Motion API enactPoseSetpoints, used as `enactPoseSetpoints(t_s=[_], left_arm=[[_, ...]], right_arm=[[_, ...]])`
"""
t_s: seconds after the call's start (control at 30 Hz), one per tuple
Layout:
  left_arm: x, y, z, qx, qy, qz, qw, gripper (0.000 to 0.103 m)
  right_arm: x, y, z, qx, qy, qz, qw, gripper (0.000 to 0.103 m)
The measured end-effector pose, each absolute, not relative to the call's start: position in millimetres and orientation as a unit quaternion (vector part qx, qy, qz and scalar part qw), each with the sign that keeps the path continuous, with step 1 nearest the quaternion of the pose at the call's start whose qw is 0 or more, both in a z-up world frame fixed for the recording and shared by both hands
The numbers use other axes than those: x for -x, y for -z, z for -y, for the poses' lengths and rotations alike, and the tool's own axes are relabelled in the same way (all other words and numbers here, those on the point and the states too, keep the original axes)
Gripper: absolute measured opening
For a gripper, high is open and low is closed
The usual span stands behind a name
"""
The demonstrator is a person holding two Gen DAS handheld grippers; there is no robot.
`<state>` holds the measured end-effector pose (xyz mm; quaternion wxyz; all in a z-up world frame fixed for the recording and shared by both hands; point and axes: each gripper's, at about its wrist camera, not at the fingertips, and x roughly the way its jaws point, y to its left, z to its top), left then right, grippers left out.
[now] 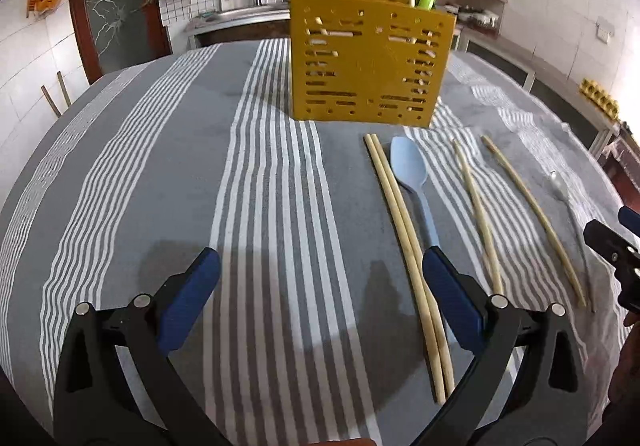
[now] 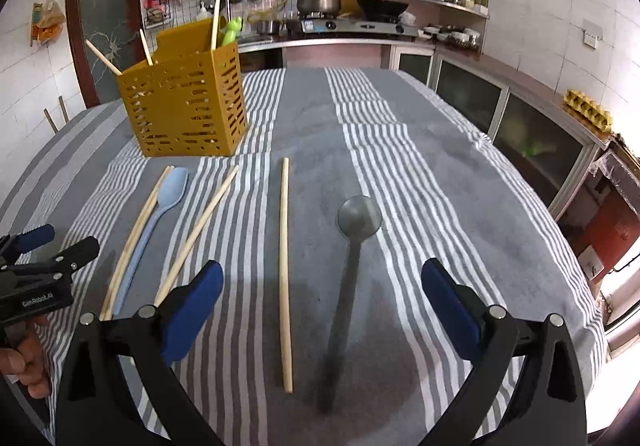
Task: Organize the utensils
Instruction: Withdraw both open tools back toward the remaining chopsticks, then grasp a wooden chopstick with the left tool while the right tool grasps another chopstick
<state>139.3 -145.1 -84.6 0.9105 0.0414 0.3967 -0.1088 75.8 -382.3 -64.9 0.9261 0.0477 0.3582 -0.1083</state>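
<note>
While both grippers hang over the striped cloth (image 2: 400, 174) with jaws spread wide and empty, left gripper (image 1: 320, 286) and right gripper (image 2: 322, 290), the chopsticks (image 2: 285, 270) and spoons (image 2: 352, 266) lie lengthwise, tips toward the yellow holder (image 1: 366, 66), which has chopsticks and a green utensil (image 2: 232, 31) standing upright inside.

"GenRobot.AI" in small white letters on the left gripper (image 2: 40, 246) body, no other text legible
</note>
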Motion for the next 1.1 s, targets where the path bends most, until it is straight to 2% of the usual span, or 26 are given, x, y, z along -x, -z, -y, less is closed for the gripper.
enactPoseSetpoints(t_s=[0.43, 0.93, 1.03, 1.1], left_arm=[[-173.1, 105.3, 162.4, -0.056, 0.113, -0.448, 0.885, 0.098], [-211.6, 106.2, 168.9, -0.075, 0.093, -0.458, 0.881, 0.097], [-230.3, 106.1, 172.1, -0.076, 0.093, -0.468, 0.876, 0.097], [-242.0, 104.8, 173.4, -0.078, 0.091, -0.470, 0.875, 0.095]], right_arm=[[-95.6, 72.0, 378.1, -0.031, 0.105, -0.376, 0.920, 0.097], [-147.8, 66.3, 372.8, -0.019, 0.066, -0.392, 0.917, 0.097], [-169.1, 69.1, 375.8, -0.016, 0.073, -0.403, 0.912, 0.096], [-185.7, 75.9, 380.2, -0.020, 0.077, -0.418, 0.905, 0.089]])
